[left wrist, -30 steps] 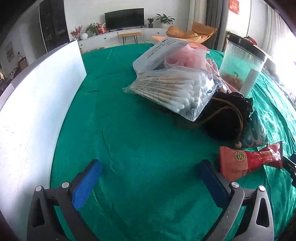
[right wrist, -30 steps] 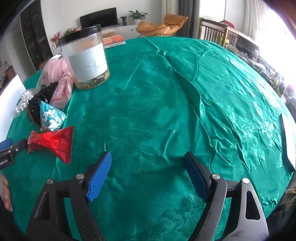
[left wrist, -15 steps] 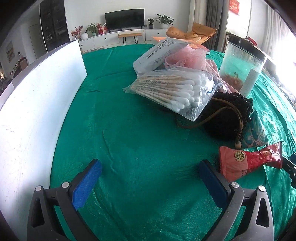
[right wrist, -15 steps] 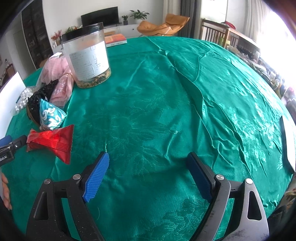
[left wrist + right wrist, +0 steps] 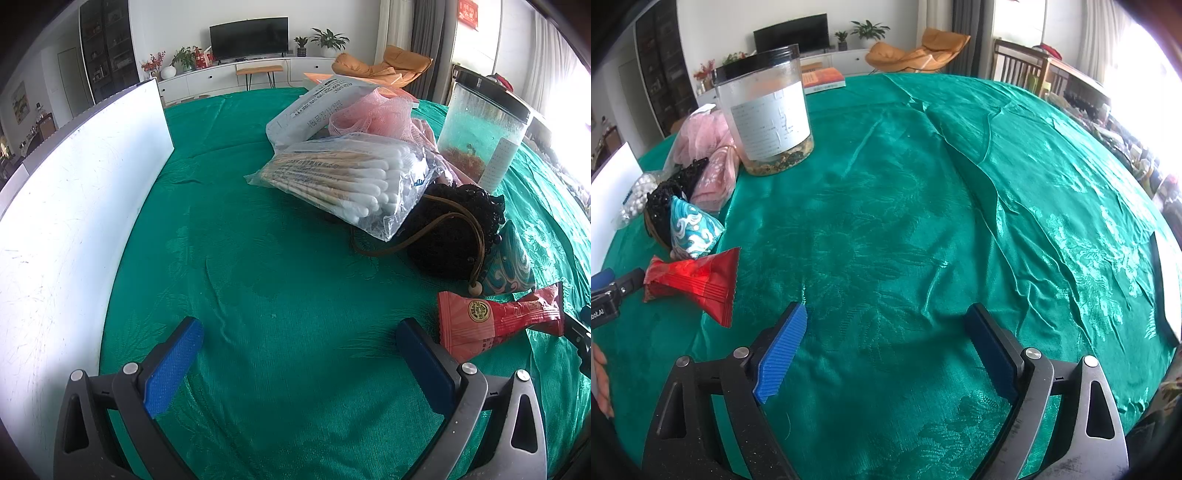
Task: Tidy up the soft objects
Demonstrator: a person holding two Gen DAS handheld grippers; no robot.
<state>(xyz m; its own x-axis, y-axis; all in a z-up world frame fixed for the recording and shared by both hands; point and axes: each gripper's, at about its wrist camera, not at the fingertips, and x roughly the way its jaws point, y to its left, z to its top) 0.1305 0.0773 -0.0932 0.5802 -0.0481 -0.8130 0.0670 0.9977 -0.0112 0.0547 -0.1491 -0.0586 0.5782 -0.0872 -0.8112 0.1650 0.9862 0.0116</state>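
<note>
Left gripper: fingers blue-padded, spread wide, holding nothing, poised above bare green cloth on the bench. Right gripper: fingers likewise wide apart and empty, over open cloth.

Nearest item to both: red packet, crinkled foil with a round gold emblem, lying flat just beyond the left gripper's right finger; the right view shows its fanned, ribbed end and, touching that packet's far side, the tip of the left gripper.

Next outward: teal pouch, pyramid-shaped with white wave pattern, leaning against a black pouch of knobbly knit with a brown cord ending in a wooden bead.

Swab bag: clear plastic, wooden sticks with white tips, resting partly on the black pouch. Seen in full only from the left wrist; the right view catches just the white tips at its edge.

Pink mesh: a soft ruffled bundle behind the swab bag, beside a white mailer with printed text; the mailer's label appears in the left view alone.

Jar: clear, black lid, white label, dried contents at the bottom, upright behind the pile.

White board: upright along the left edge. Book: far bench edge, right view only.
</note>
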